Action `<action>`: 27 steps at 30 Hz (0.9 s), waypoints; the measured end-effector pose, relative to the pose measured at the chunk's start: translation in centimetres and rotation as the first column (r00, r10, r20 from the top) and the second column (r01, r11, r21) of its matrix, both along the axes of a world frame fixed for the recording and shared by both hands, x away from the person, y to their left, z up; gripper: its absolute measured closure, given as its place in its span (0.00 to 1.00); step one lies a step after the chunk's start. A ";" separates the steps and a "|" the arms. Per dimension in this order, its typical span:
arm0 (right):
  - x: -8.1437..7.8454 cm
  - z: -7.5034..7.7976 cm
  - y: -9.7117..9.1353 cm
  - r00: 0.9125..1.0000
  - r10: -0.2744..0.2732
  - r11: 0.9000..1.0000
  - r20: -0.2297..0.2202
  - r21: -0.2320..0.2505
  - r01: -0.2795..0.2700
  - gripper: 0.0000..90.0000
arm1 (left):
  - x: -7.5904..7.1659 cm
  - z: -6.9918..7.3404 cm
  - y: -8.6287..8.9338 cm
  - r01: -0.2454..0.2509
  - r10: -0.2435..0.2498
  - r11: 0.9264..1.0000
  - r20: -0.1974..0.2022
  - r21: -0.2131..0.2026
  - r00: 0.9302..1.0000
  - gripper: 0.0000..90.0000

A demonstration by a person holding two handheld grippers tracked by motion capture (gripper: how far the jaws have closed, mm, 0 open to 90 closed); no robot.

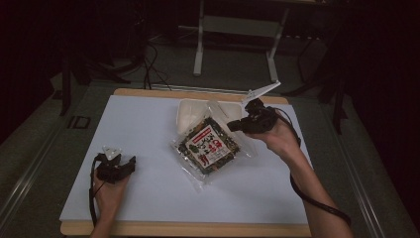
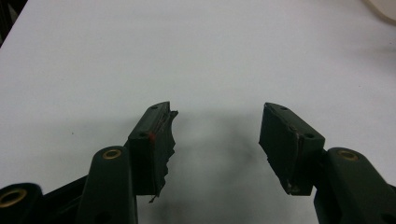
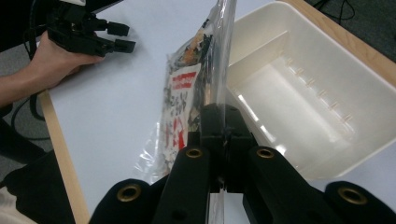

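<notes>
A clear plastic snack bag [image 1: 208, 146] with a red and white label hangs tilted above the white table, its lower corner near the surface. My right gripper [image 1: 233, 125] is shut on the bag's clear upper edge [image 3: 224, 70], and the jaws press together on the film. Behind the bag lies a shallow white tray [image 1: 190, 111], which looks hollow and bare inside [image 3: 308, 88]. My left gripper [image 1: 130, 163] rests low at the table's left, held by a hand. Its jaws stand apart with nothing between them [image 2: 217, 135].
The white sheet [image 1: 148, 129] covers a wooden tabletop with its edge showing at front and back. A metal stand [image 1: 237, 29] rises on the floor beyond the table. Cables trail from both grippers.
</notes>
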State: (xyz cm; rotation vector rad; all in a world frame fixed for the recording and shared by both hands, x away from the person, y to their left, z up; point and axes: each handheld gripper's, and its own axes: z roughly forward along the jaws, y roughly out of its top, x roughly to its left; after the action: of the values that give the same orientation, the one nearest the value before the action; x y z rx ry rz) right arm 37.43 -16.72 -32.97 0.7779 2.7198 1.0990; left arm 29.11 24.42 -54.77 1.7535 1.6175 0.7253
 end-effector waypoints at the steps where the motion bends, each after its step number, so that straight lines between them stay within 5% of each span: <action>1: -0.1 0.4 -0.1 1.000 -0.001 1.000 0.004 -0.003 0.001 1.00 | 0.0 0.0 0.0 0.001 -0.001 1.000 -0.004 0.002 1.000 0.49; 27: -0.2 3.4 -1.6 0.999 -0.002 1.000 0.048 0.019 0.001 1.00 | 0.0 0.0 0.0 -0.003 0.003 1.000 -0.001 -0.002 1.000 0.49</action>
State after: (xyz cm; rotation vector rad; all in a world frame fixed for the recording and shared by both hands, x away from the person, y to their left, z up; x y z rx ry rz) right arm 37.18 -18.34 -29.60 0.7468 2.6728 1.1297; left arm 29.12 24.45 -54.80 1.7501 1.6213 0.7240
